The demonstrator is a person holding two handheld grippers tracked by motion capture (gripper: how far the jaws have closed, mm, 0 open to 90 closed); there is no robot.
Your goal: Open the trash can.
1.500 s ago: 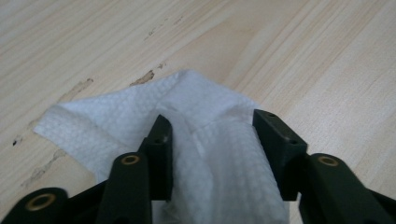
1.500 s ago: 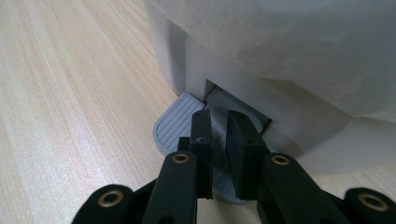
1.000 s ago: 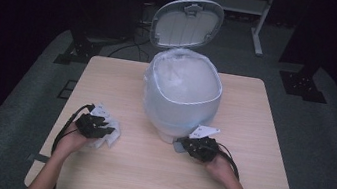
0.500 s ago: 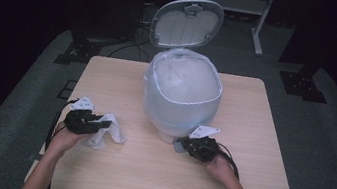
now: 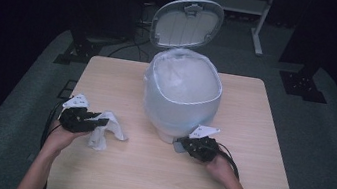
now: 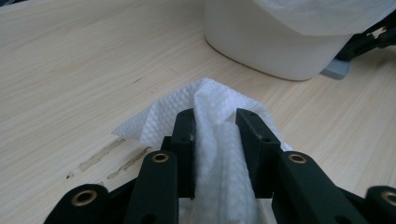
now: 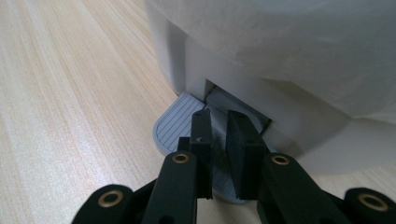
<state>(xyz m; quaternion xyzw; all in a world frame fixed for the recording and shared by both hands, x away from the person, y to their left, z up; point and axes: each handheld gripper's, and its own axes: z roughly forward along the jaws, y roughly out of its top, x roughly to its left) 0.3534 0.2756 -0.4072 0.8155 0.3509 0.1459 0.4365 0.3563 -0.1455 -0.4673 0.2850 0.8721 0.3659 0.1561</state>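
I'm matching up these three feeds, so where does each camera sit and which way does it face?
High view: above the person's side, looking forward and down at the table; forearms and both tools show.
Left gripper view: rides the left tool, facing the paper towel it holds; jaws show.
Right gripper view: rides the right tool, facing the pedal; jaws show.
Shared: the white bin.

Both grippers, the left gripper [image 5: 83, 119] and the right gripper [image 5: 199, 147], are matte black, each topped by a pale grey three-cornered plate. Brass-ringed screw holes sit behind the blocky fingers [image 6: 186, 135]; black cables trail back. Forearms are bare, without sleeves.
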